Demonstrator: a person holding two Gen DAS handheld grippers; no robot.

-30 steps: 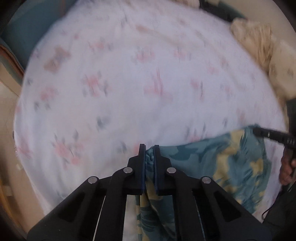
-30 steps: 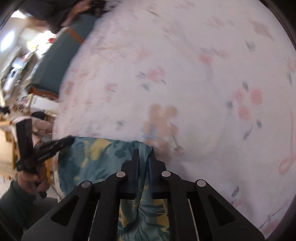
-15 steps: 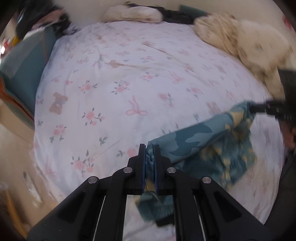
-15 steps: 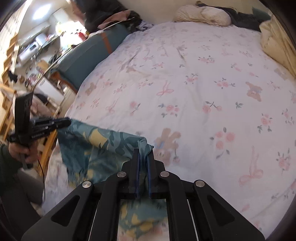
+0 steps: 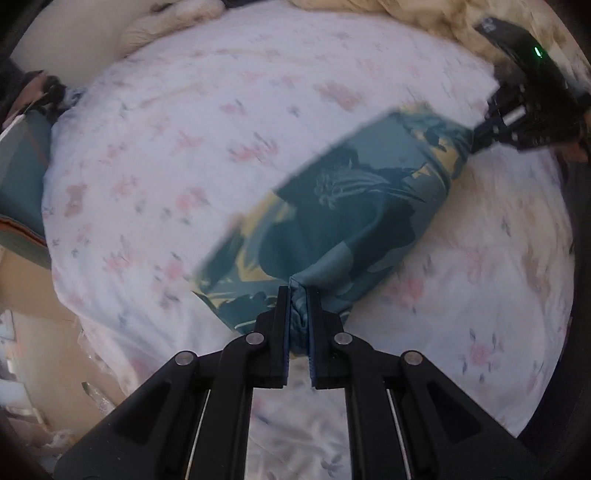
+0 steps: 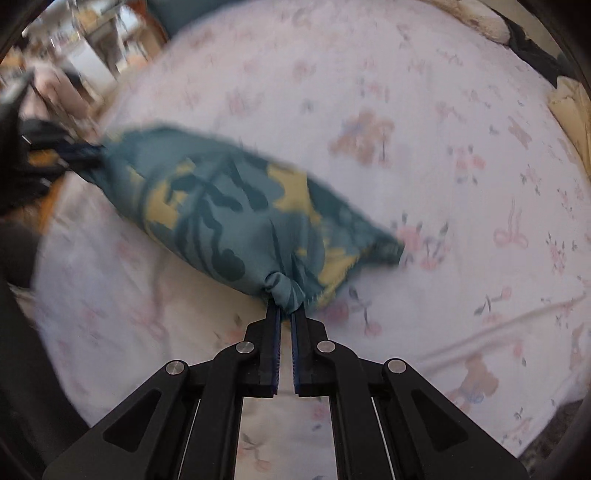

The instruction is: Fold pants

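Observation:
The pants (image 5: 343, 206) are teal with yellow and dark leaf print, stretched in the air above the floral bedsheet (image 5: 221, 122). My left gripper (image 5: 298, 295) is shut on one bunched end of them. My right gripper (image 6: 283, 306) is shut on the other bunched end of the pants (image 6: 229, 206). In the left wrist view the right gripper (image 5: 476, 142) shows at the upper right, pinching the far end. In the right wrist view the left gripper (image 6: 79, 153) shows at the left edge, blurred. The cloth sags between them and one flap hangs toward the sheet.
The white floral bedsheet (image 6: 443, 147) covers a bed. Cream pillows or blankets (image 5: 424, 18) lie at the head. A teal bed frame side (image 5: 18, 166) and floor are to the left. Room furniture (image 6: 85, 48) is blurred at the upper left.
Both grippers have lifted and swung the pants up and forward over the bed, pulling the cloth taut between them. Both stay shut on the cloth.

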